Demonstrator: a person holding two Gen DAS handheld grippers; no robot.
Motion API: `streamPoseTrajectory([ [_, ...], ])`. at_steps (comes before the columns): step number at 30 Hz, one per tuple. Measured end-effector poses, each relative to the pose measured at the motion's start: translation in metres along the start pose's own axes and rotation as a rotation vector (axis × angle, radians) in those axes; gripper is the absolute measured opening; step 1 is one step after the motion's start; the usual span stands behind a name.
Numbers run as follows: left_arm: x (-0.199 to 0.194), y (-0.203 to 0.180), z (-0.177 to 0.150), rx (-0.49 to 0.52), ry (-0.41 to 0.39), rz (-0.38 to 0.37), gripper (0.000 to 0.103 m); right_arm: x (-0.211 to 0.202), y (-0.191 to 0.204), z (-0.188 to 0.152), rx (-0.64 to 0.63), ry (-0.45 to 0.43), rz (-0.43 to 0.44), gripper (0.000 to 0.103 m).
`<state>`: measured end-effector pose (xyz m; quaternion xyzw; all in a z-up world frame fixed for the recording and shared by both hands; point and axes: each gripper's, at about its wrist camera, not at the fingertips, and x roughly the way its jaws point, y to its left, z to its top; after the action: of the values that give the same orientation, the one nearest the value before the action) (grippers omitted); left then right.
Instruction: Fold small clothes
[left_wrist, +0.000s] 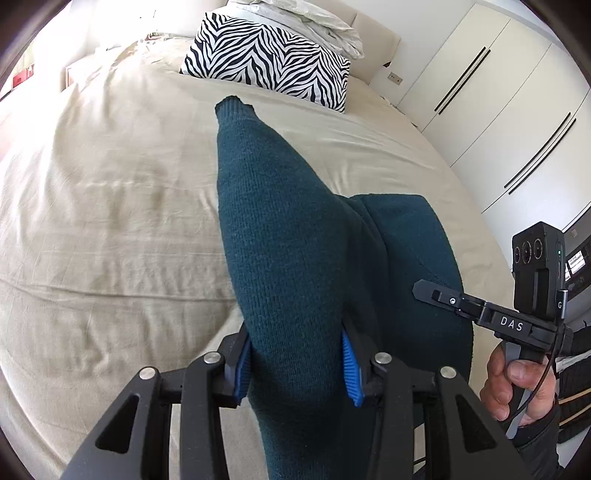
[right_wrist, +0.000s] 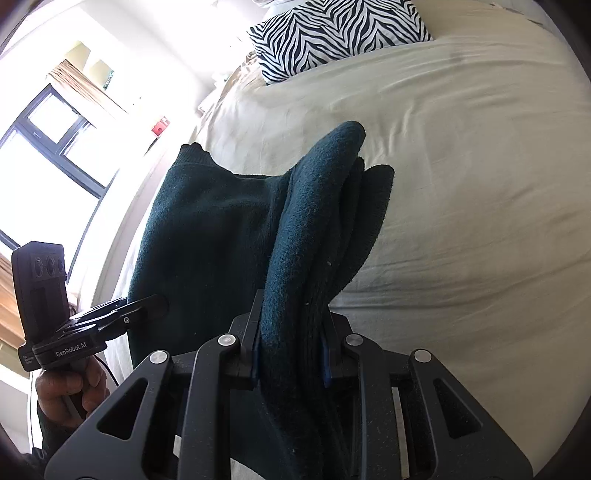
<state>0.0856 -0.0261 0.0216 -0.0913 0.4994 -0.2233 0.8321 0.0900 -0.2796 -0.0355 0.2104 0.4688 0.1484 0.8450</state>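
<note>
A dark teal knitted garment (left_wrist: 295, 236) hangs in the air above the bed (left_wrist: 110, 206), carried between the two hand-held tools. The left gripper (left_wrist: 295, 365) is clamped on a thick bunch of the knit: the blue ribbed pads (left_wrist: 351, 369) press into the fabric on both sides, and a long tube of it, ending in a ribbed cuff (left_wrist: 232, 105), runs out ahead of the fingers toward the head of the bed. The right gripper (right_wrist: 290, 354) is likewise closed on the garment, with several folded layers squeezed between its pads, and the folds stick out beyond the fingers as a rounded lump. From the right wrist view a broad panel of the cloth stretches across to the left gripper, which shows at the picture's left edge with a hand (right_wrist: 70, 387) wrapped round its handle. From the left wrist view the right gripper (left_wrist: 436, 291) pokes in from the right edge, its fingertips against the teal fabric, and a hand (left_wrist: 517, 387) holds its grip below.

The bed is covered with a creased cream sheet. At its head lies a zebra-striped pillow (left_wrist: 273, 59) with a rumpled white pillow (left_wrist: 306, 18) behind it. White wardrobe doors (left_wrist: 491, 92) with long dark handles stand beyond the bed's far side in the left wrist view. A dark-framed window (right_wrist: 48, 140), very bright, fills the other side in the right wrist view. I see no basket, box or other container anywhere, so the garment is in nothing but the two grips.
</note>
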Motion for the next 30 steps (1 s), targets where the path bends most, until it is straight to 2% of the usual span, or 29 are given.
streamPoseTrajectory([
  [3,0.008,0.02,-0.018,-0.034,0.027,0.007,0.044,0.017,0.003,-0.015,0.02,0.034,0.018,0.022],
  [7,0.041,0.046,-0.037,-0.083,0.085,0.048,0.047,0.044,-0.02,-0.037,0.103,0.074,0.015,0.022],
  [11,0.049,0.058,-0.044,-0.119,0.075,0.025,0.052,0.055,-0.057,-0.053,0.233,0.09,0.086,0.024],
  [15,0.055,0.055,-0.045,-0.1,0.07,0.05,0.056,0.063,-0.067,-0.054,0.246,0.074,0.118,0.026],
  [17,0.059,0.056,-0.045,-0.118,0.061,0.045,0.06,0.067,-0.066,-0.05,0.245,0.071,0.121,0.027],
  [20,0.052,0.06,-0.051,-0.137,0.034,0.03,0.06,0.064,-0.065,-0.045,0.259,0.063,0.122,0.03],
  [23,0.036,0.058,-0.058,-0.131,-0.013,0.045,0.06,0.051,-0.057,-0.041,0.246,0.013,0.059,0.03],
  [27,-0.003,0.042,-0.067,-0.065,-0.164,0.095,0.062,0.006,-0.025,-0.047,0.11,-0.136,-0.099,0.03],
  [29,-0.028,0.027,-0.073,-0.018,-0.267,0.144,0.083,-0.021,-0.002,-0.055,0.018,-0.231,-0.196,0.03],
  [30,-0.042,0.019,-0.076,0.009,-0.327,0.17,0.088,-0.035,0.011,-0.061,-0.035,-0.286,-0.252,0.031],
])
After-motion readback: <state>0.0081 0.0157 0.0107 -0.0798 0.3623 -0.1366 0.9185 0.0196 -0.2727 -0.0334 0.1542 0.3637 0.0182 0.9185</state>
